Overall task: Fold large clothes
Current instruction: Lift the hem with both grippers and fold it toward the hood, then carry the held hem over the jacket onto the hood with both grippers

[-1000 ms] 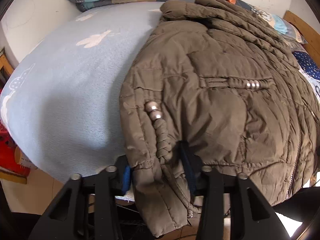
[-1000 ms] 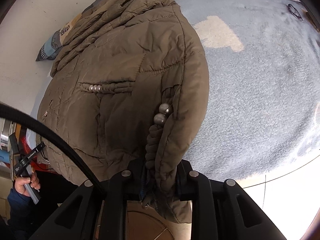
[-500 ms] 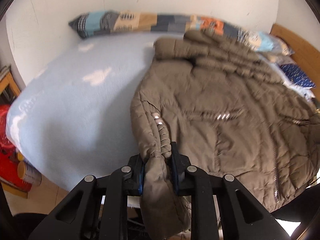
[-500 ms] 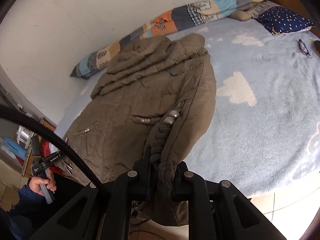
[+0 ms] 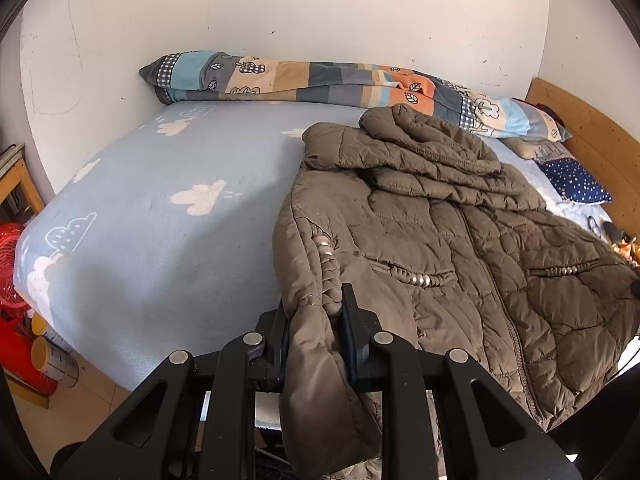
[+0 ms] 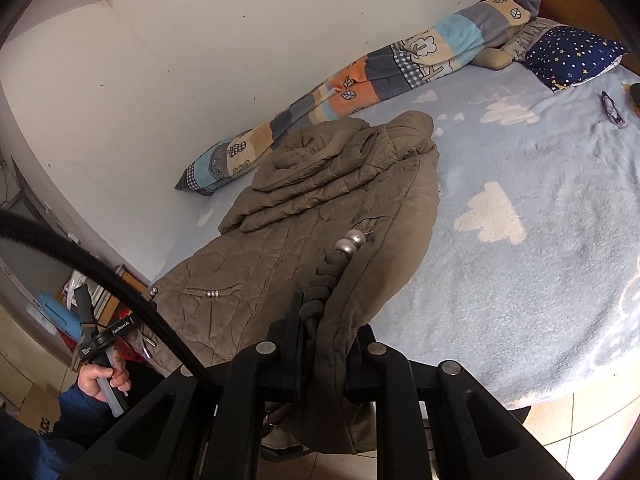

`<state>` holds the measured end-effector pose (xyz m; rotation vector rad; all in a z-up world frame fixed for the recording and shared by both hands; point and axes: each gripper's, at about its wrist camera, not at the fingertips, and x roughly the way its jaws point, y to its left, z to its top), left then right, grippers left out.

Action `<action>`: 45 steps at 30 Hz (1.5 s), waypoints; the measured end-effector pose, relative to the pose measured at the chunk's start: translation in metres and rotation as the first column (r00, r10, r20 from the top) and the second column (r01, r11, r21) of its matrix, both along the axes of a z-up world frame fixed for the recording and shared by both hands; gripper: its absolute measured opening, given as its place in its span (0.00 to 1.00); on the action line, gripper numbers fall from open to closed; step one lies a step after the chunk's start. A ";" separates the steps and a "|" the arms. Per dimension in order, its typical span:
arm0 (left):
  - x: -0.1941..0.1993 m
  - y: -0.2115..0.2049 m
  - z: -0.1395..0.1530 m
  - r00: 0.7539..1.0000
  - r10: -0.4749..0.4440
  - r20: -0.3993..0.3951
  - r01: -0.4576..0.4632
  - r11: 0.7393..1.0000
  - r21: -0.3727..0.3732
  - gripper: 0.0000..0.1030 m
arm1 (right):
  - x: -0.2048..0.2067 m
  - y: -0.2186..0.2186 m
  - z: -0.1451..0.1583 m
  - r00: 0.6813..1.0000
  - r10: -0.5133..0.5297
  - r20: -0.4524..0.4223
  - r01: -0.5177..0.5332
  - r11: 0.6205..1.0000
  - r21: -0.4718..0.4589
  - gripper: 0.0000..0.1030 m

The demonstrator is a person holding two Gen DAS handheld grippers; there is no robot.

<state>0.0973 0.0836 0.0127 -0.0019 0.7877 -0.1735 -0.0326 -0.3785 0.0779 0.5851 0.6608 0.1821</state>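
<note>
Change since earlier frame: both tongs have risen with the coat's hem corners pinched; both views now look further across the bed, so the wall and the headboard end show above the coat.
Left tongs (image 5: 314, 316): closed tight on the hem corner of the quilted coat (image 5: 460, 240), beside a braided cord with metal beads (image 5: 326, 250); a flap of fabric hangs down below the jaws.
Right tongs (image 6: 326, 328): jaws nearly shut, clamped on the coat's (image 6: 320, 208) opposite hem corner, where a second braided cord with two metal beads (image 6: 350, 240) runs up out of the grip.
Left hand (image 6: 102, 378): visible at the lower left of the right wrist view, a sleeved hand around the handle of the other gripper.
Position of coat: front up on the pale blue cloud-print bed (image 5: 160, 220), zip closed, collar end toward the wall, sleeves folded in across the chest; the hem end overhangs the near bed edge and is lifted at both corners.
Background, left to right: patchwork quilt roll (image 5: 320, 80) along the wall; star-print pillow (image 5: 576, 180) by the wooden headboard (image 5: 592, 136); spectacles (image 6: 612, 108) on the bed well clear of the coat.
Progress (judgement): early to middle. Sleeves appear already laid in; the lengthwise fold of hem toward collar is only begun.
Remaining (judgement): carry both corners evenly toward the collar, lay them down, release, and flatten.
</note>
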 end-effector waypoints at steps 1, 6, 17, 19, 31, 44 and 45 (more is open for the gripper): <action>0.003 0.000 0.001 1.000 0.001 -0.007 -0.001 1.000 0.000 0.19 | 0.000 -0.005 0.000 1.000 -0.002 0.003 0.002 1.000 0.005 0.13; 0.014 -0.005 0.014 1.000 0.004 -0.011 -0.004 1.000 0.006 0.19 | 0.006 -0.012 0.006 1.000 -0.004 0.024 0.003 0.999 0.049 0.14; 0.041 0.000 0.044 0.999 -0.017 0.035 0.017 1.000 0.001 0.20 | 0.025 -0.015 0.040 0.995 0.000 0.099 -0.006 0.998 0.068 0.14; 0.044 0.006 0.046 0.999 -0.016 0.032 0.017 1.000 -0.020 0.20 | 0.027 -0.016 0.045 0.994 -0.003 0.105 -0.004 0.998 0.062 0.14; 0.059 0.025 0.053 0.997 -0.076 -0.033 0.071 0.989 -0.127 0.20 | 0.039 -0.021 0.061 0.989 -0.013 0.145 0.006 0.999 0.045 0.14; 0.102 0.030 0.081 0.985 -0.156 -0.073 0.135 0.963 -0.234 0.20 | 0.067 -0.032 0.086 0.983 -0.022 0.184 0.017 0.999 0.027 0.14; 0.106 0.031 0.084 0.984 -0.160 -0.077 0.137 0.960 -0.244 0.20 | 0.071 -0.033 0.090 0.982 -0.023 0.190 0.019 1.000 0.024 0.14</action>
